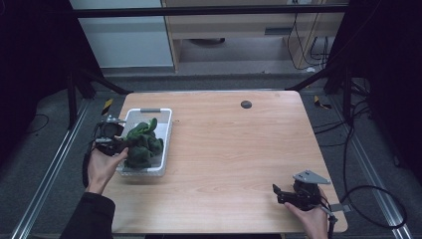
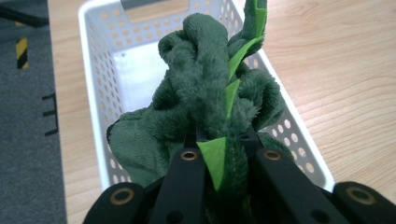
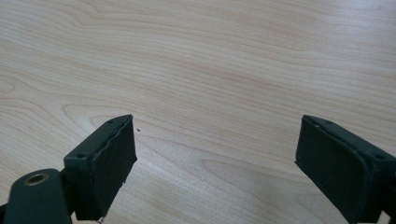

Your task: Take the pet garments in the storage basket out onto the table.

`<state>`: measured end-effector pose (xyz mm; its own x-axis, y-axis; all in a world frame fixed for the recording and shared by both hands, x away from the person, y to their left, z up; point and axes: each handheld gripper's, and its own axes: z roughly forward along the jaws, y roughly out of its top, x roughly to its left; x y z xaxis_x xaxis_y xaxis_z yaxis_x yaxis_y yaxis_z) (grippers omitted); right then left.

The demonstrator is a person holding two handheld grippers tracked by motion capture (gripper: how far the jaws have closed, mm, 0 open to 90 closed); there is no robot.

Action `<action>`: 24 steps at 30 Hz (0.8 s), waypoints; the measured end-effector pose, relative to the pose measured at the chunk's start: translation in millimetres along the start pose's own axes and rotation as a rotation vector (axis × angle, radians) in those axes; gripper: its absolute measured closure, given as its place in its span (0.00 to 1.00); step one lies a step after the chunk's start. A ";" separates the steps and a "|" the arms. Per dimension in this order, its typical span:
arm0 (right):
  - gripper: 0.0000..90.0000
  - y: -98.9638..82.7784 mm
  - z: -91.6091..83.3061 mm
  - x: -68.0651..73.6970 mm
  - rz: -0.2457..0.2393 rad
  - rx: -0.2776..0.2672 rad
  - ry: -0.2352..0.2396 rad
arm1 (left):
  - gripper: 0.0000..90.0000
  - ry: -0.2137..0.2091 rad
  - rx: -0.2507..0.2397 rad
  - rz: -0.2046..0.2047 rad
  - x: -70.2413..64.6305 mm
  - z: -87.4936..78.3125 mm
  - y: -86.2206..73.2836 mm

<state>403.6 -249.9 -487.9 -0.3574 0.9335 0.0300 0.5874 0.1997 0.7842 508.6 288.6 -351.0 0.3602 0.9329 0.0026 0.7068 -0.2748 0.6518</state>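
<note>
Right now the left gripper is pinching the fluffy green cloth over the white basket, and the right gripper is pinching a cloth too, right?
Not quite. The left gripper does pinch the green cloth over the white basket. But the right gripper holds nothing: the right gripper view shows its jaws wide apart over the bare wooden table.

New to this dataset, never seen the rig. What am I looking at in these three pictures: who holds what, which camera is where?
No robot arm: a person holds a two-jaw gripper in each hand at a wooden table. The high view looks down from above; the other two cameras ride on the grippers, looking along their black jaws. The left gripper is shut on a green fleece cloth piled in a white perforated basket. The right gripper is open over bare wood near the table's front right corner.
</note>
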 end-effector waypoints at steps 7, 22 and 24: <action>0.13 0.6 0.1 -0.1 -0.003 -0.002 0.001 | 0.95 -0.013 -0.035 0.022 -2.0 -21.6 10.0; 0.13 1.1 -1.4 0.2 0.003 -0.005 0.003 | 0.95 -0.057 -0.095 0.105 -17.2 -67.5 29.2; 0.13 1.4 -1.4 0.3 0.003 -0.007 0.002 | 0.95 -0.063 -0.099 0.120 -20.6 -73.7 31.3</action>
<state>403.3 -249.7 -486.0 -0.3575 0.9333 0.0339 0.5837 0.1949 0.7883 478.5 278.0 -274.8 0.4784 0.8773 0.0390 0.5942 -0.3561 0.7212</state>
